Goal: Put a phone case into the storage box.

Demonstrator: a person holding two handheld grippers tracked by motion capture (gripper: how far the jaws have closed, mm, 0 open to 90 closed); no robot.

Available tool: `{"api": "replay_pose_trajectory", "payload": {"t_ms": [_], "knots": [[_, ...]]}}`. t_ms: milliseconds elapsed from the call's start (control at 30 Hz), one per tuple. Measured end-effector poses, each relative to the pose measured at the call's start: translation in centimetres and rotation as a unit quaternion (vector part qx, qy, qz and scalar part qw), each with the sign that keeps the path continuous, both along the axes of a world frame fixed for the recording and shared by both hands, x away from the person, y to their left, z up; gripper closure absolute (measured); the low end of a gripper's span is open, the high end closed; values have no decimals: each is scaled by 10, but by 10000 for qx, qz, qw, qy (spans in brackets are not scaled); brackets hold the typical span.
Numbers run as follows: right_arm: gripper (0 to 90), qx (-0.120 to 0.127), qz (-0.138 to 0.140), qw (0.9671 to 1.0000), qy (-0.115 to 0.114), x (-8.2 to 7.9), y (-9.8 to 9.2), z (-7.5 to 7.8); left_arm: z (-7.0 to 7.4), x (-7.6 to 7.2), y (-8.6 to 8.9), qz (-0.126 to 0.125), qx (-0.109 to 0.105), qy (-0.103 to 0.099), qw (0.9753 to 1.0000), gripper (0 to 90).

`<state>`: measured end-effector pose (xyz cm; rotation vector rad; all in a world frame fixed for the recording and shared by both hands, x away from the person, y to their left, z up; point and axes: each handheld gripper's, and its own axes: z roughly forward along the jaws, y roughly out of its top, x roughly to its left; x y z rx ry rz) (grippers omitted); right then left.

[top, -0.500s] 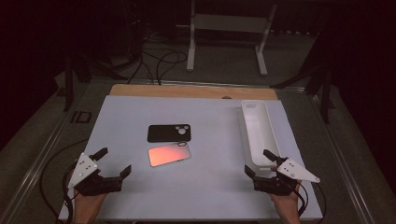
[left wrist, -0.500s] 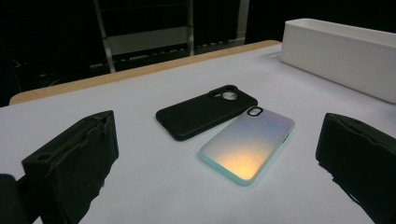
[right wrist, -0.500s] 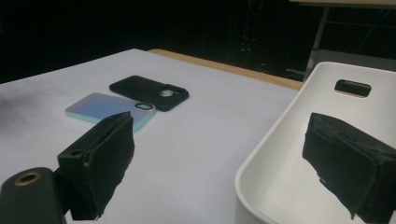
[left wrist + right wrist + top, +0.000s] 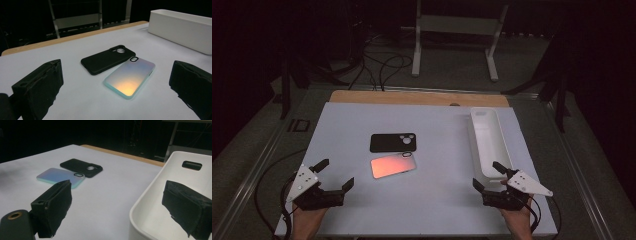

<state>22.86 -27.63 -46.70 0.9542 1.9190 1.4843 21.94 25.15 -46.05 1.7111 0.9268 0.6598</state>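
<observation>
A white table top (image 4: 432,200) sits in a dark room, seen from above. Near its middle lie two phone cases, almost touching: a black case (image 4: 393,142) farther from the person, and just in front of it an iridescent case (image 4: 393,165) that glows pink-orange from above and pale blue-green from the gripper views. A long white tray (image 4: 488,145) runs along the right side of the table; it looks empty, though part of its floor is hidden. At the near left corner, a hand holds the left gripper (image 4: 333,176), jaws spread wide and holding nothing. At the near right, the right gripper (image 4: 488,175) is likewise spread wide, one jaw over the tray's near end.
</observation>
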Motion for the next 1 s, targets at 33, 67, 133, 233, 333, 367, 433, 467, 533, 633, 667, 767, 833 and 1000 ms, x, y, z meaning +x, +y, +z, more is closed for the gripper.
{"api": "replay_pose_trajectory", "payload": {"t_ms": [33, 67, 133, 233, 333, 367, 433, 467, 533, 633, 667, 767, 833, 1000], "knots": [[88, 1, -11, 10000, 12, 0, 0, 0, 0, 0, 0, 5, -2, 3, 10000, 0], [88, 10, -13, 10000, 24, 0, 0, 0, 0, 0, 0, 5, -2, 3, 10000, 0], [88, 11, -16, 10000, 26, 0, -1, -1, 0, 0, -1, -4, 13, 6, 10000, 0], [89, 7, -20, 10000, 38, 0, -1, -2, 0, 0, -2, 2, 11, 12, 10000, 0], [89, 4, -40, 10000, 50, 0, 0, -2, 0, 1, -5, 8, 14, 32, 10000, 0], [89, 16, -32, 10000, 45, 1, 0, -2, 0, 1, -5, 8, 14, 32, 10000, 0], [89, 7, -35, 10000, 33, 1, -1, -2, 0, 2, -7, -21, 42, 54, 10000, 0], [89, 10, -46, 10000, 40, 1, -1, -2, 0, 2, -7, -21, 42, 54, 10000, 0], [89, 24, -62, 10000, 57, 2, -2, -3, 3, 5, -10, -50, 62, 79, 9999, 0], [89, 15, -63, 10000, 66, 3, -2, -3, 5, 8, -12, -44, 71, 78, 9999, 0], [89, 15, -63, 10000, 66, 3, -2, -3, 6, 9, -12, -59, 49, 87, 9999, 0], [89, 18, -73, 9999, 92, 3, -1, -4, 10, 17, -16, -122, 81, 132, 9998, 0], [89, 23, -76, 9999, 91, 4, -1, -4, 12, 21, -18, -169, 88, 181, 9997, 0], [89, 7, -81, 9999, 95, 4, -1, -6, 14, 28, -21, -191, 66, 229, 9995, 0]]}}
